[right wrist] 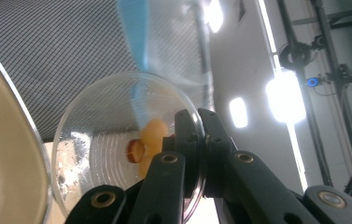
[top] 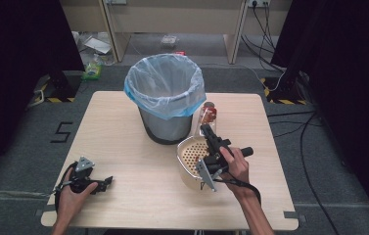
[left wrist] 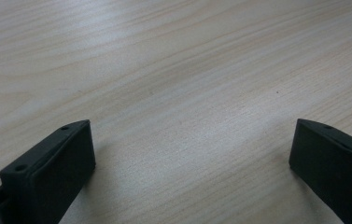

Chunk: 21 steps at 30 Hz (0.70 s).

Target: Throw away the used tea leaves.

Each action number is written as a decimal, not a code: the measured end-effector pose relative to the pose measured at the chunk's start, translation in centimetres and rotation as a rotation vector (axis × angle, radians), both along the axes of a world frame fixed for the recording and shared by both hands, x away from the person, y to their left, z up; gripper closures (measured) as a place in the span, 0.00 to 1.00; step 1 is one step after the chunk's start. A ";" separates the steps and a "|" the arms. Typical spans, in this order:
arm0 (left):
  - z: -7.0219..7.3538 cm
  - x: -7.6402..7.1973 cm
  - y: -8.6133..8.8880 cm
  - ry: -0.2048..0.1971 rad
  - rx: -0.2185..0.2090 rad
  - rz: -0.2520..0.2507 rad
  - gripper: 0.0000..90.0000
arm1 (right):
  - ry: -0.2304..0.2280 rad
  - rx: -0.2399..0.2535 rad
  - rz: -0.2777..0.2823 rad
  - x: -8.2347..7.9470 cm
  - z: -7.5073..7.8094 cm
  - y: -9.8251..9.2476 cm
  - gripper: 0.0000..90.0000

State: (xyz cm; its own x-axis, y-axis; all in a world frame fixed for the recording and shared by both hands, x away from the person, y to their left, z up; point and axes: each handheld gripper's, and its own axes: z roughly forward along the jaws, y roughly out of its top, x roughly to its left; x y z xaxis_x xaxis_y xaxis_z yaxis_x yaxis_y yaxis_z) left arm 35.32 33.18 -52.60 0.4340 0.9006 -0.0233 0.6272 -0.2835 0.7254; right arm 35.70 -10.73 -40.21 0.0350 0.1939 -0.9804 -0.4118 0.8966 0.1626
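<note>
The clear glass (right wrist: 117,154) sits pinched by its rim between the closed fingers (right wrist: 187,140) of my right gripper (top: 215,147), one finger inside the wall and one outside, and it is tipped so that I look into its mouth. On its bottom lie a few small bits, yellow-orange and reddish-brown. From the high view the glass (top: 208,116) hangs just beside the grey bin (top: 165,98) with its pale blue liner bag, at the far edge of the cream perforated strainer basket (top: 192,156) that rests on the counter (top: 133,161). In the right gripper view the basket's rim (right wrist: 10,154) curves up at the left, and the bin's mesh wall and blue liner fill the space behind the glass. My left gripper (top: 86,180) lies well apart, near the counter's front left corner, its fingers (left wrist: 52,168) spread wide over bare wood, holding nothing.
</note>
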 end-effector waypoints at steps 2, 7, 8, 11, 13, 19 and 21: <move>0.0 0.0 0.0 0.000 0.000 0.000 0.00 | -0.002 -0.014 -0.002 0.0 -0.2 0.0 0.98; 0.0 0.0 0.0 0.000 0.000 0.000 0.00 | -0.036 -0.024 -0.006 -0.1 0.0 0.1 0.98; 0.0 0.0 0.0 0.000 0.001 0.000 0.00 | -0.019 0.002 -0.012 0.1 -0.2 0.1 0.98; 0.0 0.0 0.0 0.000 -0.001 0.000 0.00 | -0.060 -0.009 0.003 -0.4 0.4 0.2 0.98; 0.0 0.0 0.0 0.000 0.001 -0.001 0.00 | -0.067 -0.044 0.010 -0.5 -0.1 0.6 0.98; 0.0 0.0 0.0 0.000 0.000 0.000 0.00 | -0.055 -0.048 0.005 -0.2 -0.4 0.9 0.98; 0.0 0.0 0.0 0.000 0.000 0.000 0.00 | -0.064 -0.055 0.009 -0.3 -0.4 1.0 0.98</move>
